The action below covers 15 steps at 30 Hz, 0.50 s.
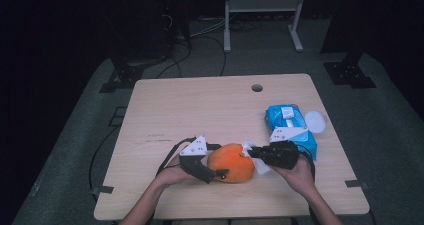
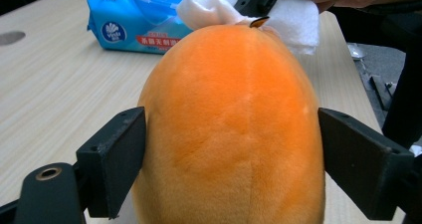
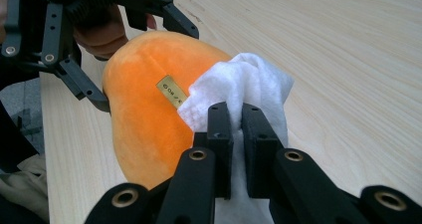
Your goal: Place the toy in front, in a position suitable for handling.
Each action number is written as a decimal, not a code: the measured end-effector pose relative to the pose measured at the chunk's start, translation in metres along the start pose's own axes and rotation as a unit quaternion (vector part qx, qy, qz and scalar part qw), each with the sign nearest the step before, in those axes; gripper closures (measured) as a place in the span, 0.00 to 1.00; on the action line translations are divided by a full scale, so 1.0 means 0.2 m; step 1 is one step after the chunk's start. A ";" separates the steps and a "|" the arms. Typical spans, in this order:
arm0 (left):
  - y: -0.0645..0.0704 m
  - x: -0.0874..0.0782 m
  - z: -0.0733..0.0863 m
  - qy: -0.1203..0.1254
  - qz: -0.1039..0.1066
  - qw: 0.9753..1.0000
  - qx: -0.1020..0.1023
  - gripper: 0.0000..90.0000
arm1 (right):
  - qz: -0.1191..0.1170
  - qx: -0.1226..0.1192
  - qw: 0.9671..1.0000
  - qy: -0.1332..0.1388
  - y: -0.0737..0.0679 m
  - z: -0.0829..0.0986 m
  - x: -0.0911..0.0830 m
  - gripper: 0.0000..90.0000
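Left hand-held gripper (image 2: 231, 159) clamps one orange plush (image 2: 231, 129); right hand-held gripper (image 3: 238, 129) pinches one wipe (image 3: 244, 87)

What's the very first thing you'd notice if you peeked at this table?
The big fuzzy orange plush toy near the front edge of the table, squeezed between the jaws of the left tool. Next, the white wipe pinched in the right tool and pressed against the toy, and the bright blue wipes pack just behind it.

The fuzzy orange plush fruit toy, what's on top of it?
A crumpled white wipe, held by the right gripper, presses on the orange plush fruit toy beside a small gold tag. The plush under the wipe is covered.
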<state>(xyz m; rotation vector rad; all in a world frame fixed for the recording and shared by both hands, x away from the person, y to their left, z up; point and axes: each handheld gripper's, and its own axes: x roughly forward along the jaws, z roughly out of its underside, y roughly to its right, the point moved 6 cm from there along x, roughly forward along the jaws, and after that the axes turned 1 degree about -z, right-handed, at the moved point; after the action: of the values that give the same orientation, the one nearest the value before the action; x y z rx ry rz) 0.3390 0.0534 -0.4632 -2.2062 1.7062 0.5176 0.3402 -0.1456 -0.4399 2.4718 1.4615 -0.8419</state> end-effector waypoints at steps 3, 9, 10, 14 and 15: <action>0.00 -0.01 0.00 -0.003 -0.008 1.000 0.002 0.31 | 0.001 -0.004 1.000 0.001 -0.02 0.00 0.00 0.92; 0.03 0.02 -0.04 -0.011 -0.021 0.999 0.028 0.36 | 0.002 -0.063 0.998 0.003 -0.15 -0.12 0.02 0.93; 0.03 0.02 -0.04 -0.012 -0.022 0.999 0.031 0.36 | -0.017 -0.064 0.998 0.013 -0.18 -0.15 0.04 0.92; 0.04 0.02 -0.04 -0.019 -0.024 0.999 0.042 0.36 | -0.019 -0.097 0.995 0.002 -0.25 -0.20 0.09 0.92; 0.03 0.02 -0.03 -0.017 -0.023 0.999 0.040 0.36 | -0.019 -0.098 0.995 0.001 -0.25 -0.20 0.09 0.92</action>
<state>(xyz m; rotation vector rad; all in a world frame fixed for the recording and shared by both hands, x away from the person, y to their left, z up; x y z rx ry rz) 0.3341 0.0462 -0.4592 -2.1628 1.6267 0.4655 0.3210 -0.0900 -0.4095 2.3093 1.5163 -0.6685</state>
